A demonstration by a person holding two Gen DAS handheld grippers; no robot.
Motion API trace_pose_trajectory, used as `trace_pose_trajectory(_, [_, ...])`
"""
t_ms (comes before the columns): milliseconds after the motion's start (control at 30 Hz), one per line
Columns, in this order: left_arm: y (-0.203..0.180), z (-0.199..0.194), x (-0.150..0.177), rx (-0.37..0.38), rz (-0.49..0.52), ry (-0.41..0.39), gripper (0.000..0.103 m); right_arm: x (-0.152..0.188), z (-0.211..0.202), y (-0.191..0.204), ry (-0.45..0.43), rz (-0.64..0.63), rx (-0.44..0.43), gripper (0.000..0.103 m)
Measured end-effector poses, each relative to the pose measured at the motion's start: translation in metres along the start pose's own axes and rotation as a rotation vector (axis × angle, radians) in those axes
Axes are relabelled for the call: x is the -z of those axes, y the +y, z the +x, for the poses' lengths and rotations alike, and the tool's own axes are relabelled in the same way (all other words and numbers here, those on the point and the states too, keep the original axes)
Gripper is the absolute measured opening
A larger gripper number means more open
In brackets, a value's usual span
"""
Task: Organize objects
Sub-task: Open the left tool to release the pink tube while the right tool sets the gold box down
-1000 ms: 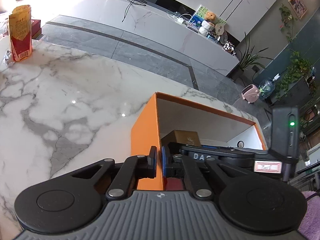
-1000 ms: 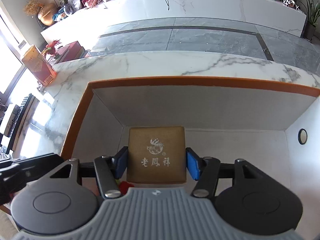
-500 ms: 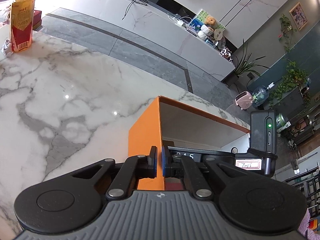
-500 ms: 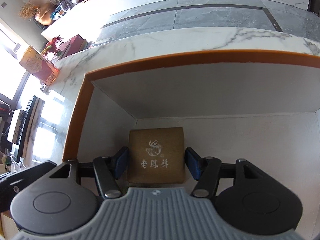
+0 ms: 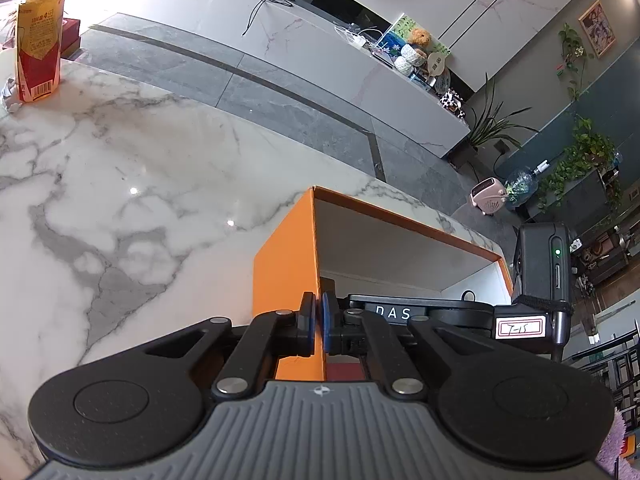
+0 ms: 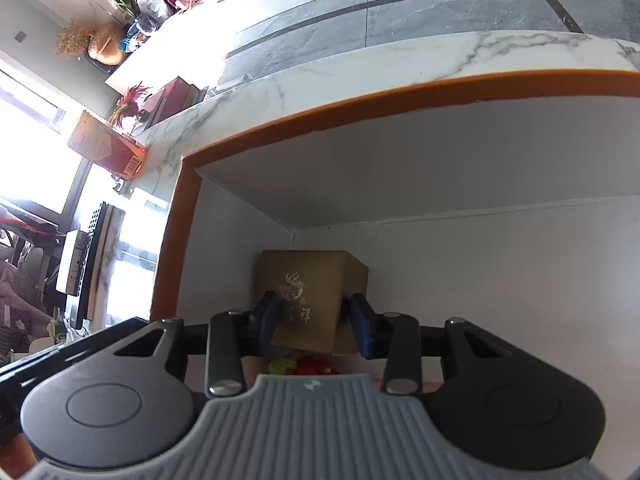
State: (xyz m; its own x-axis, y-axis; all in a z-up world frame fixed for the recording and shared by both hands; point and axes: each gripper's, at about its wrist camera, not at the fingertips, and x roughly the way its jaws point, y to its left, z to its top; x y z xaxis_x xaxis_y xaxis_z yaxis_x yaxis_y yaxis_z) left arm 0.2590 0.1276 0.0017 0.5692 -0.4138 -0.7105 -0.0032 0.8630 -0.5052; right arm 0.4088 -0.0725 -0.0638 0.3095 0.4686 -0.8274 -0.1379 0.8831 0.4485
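An orange box (image 5: 286,256) with a white inside stands on the marble table (image 5: 120,184). My left gripper (image 5: 319,322) is shut on the box's left wall. In the right wrist view the box's orange rim (image 6: 176,216) frames the white interior. A small brown box (image 6: 312,296) with printed characters sits tilted in the inner corner, between the blue pads of my right gripper (image 6: 314,320). A small gap shows between the pads and the brown box, so the gripper is open. The right gripper's body (image 5: 440,314) shows inside the orange box.
A red and yellow carton (image 5: 38,44) stands at the table's far left, also seen in the right wrist view (image 6: 106,148). Red and green items (image 6: 304,366) lie in the box below the gripper. Beyond the table edge are grey floor, a white counter and plants.
My right gripper has gone deeper into the orange box and lowered the brown box into its corner. Its pads have parted from the box. My left gripper stays clamped on the wall.
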Motion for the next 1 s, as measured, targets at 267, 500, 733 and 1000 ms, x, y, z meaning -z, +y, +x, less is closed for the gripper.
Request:
trace_pose_trajectory(267, [-0.002,0.001,0.0,-0.009,0.007,0.001,0.005,0.0,0.0,0.003,0.024,-0.051,-0.001,0.042])
trace_pose_trajectory(500, [-0.003,0.002,0.0,-0.013,0.011,0.001,0.005,0.003,-0.001,-0.004,0.043,-0.07,-0.028,0.042])
trace_pose_trajectory(733, [-0.014,-0.012,0.006,-0.041,0.067,-0.046,0.005,0.008,-0.012,0.004,0.014,-0.106,-0.015,0.044])
trace_pose_trajectory(1000, [-0.049,-0.048,0.03,-0.064,0.192,-0.118,0.006,0.039,-0.063,0.028,-0.123,-0.229,0.039,0.045])
